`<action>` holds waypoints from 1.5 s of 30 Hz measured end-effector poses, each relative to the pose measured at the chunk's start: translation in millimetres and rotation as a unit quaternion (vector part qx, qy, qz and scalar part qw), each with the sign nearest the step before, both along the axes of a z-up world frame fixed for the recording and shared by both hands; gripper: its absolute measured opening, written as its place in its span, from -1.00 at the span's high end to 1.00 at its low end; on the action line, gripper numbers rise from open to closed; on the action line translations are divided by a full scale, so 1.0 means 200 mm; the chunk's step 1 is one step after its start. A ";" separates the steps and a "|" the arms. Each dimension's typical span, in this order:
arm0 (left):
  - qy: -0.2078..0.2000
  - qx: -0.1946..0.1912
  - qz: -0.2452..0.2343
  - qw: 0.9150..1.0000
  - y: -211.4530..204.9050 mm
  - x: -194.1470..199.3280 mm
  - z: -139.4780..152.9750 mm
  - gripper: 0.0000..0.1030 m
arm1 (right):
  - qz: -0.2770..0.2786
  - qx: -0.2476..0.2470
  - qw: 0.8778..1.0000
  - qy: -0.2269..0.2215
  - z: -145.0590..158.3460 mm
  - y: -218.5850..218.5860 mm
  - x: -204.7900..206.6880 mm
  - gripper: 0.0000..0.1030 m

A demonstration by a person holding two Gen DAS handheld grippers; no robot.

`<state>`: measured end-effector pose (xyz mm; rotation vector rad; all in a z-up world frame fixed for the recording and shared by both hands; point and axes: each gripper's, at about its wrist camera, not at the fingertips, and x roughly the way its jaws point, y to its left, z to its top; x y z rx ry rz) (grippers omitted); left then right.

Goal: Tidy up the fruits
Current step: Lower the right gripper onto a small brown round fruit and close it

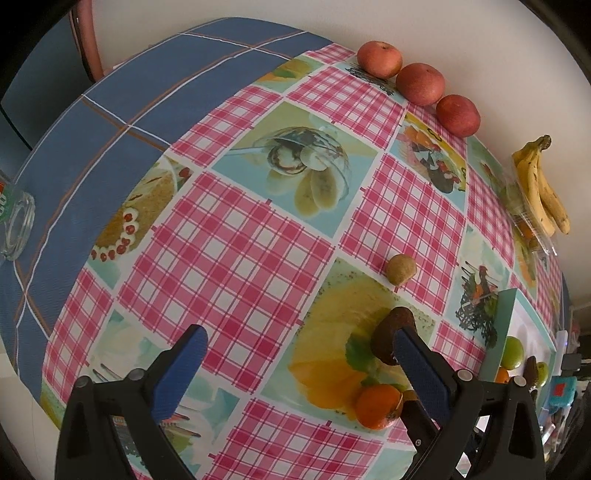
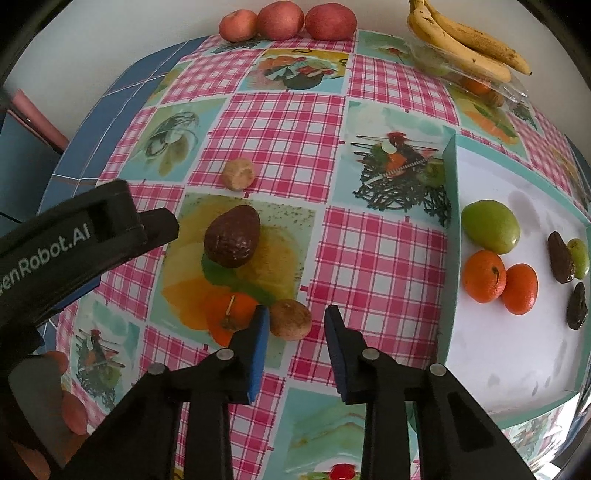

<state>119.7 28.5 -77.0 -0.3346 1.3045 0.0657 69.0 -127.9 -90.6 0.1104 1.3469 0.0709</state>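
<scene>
1. My right claw (image 2: 295, 332) is about half open with nothing in it. A brown kiwi (image 2: 291, 319) sits between the blue pads, close to the left pad (image 2: 260, 343) and clear of the right one. I read this as lining up for a pinch; no contact that I can confirm.
2. A loose mandarin (image 2: 232, 314) lies just left of that kiwi, touching or nearly so. I'd keep the left pad out of it when closing.
3. My left claw (image 1: 299, 350) is spread wide and empty. The avocado (image 1: 391, 336) sits at its right finger, partly behind the pad, not between the jaws. I can't tell whether they touch.
4. In the right view the left claw's body (image 2: 74, 236) comes in from the left, just beside the avocado. Both claws work the same loose cluster, likely so each takes one fruit.
5. A second kiwi (image 2: 238, 174) lies further out, apart from the rest.
6. The tray (image 2: 448, 206) is on the right, near wall facing the cluster. It already holds a green fruit (image 2: 490, 226), two mandarins (image 2: 484, 276), two dark avocados (image 2: 560, 258) and a small green one, kinds roughly grouped. So loose fruit probably goes there.
7. Far edge, by the wall: three apples (image 2: 280, 20) in a row, bananas (image 2: 465, 40) over a clear packet. These look set out already.
8. Roughly mid-task: four fruits left on the cloth (image 2: 280, 122).
</scene>
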 end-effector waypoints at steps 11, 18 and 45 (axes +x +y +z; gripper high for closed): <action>0.004 0.002 0.001 1.000 0.01 0.00 -0.01 -0.97 | -0.009 0.017 1.000 -0.001 0.00 -0.04 0.00 0.51; 0.006 0.003 0.002 1.000 0.01 0.00 -0.01 -0.97 | -0.049 0.024 0.998 -0.002 0.03 -0.20 0.01 0.51; 0.010 -0.004 0.003 1.000 0.01 0.01 -0.02 -0.97 | -0.033 0.057 0.998 0.024 -0.02 -0.10 0.01 0.50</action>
